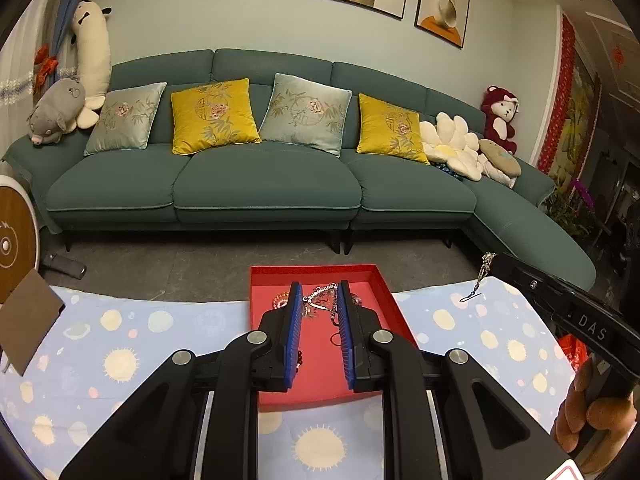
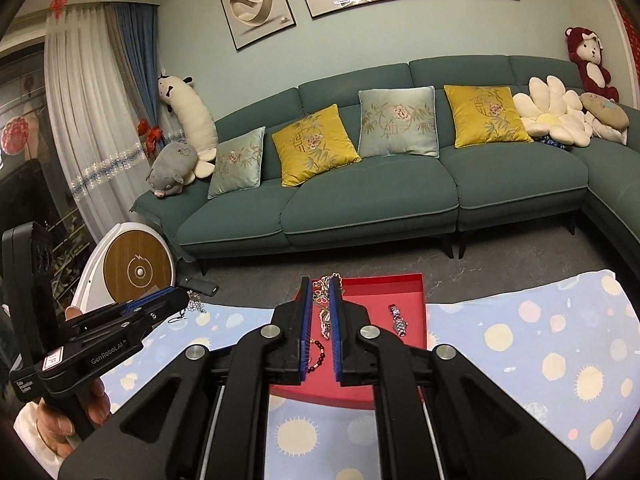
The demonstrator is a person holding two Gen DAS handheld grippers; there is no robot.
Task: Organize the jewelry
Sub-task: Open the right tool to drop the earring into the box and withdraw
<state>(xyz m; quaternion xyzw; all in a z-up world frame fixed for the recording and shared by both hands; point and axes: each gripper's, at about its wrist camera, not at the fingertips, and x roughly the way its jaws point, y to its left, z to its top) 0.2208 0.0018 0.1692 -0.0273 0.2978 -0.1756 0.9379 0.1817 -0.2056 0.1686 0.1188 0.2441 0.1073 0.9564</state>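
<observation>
Tablecloth: one, lying under everything.
Red tray: one, holding tangled necklaces, one wristwatch, one bead bracelet.
Left gripper: hovering over the tray, jaws parted, gripping nothing.
Right gripper: tilting down, jaws narrowly apart, straddling the necklaces; grip unclear.

1. Left gripper: matte black linkage arms, round silver pivot screws, ribbed blue finger pads.
2. Right gripper: same black-and-blue build (white "GenRobot.AI" lettering shows on the left gripper's body in the right wrist view).
3. Bare-skinned right hand wraps a black handle.
</observation>
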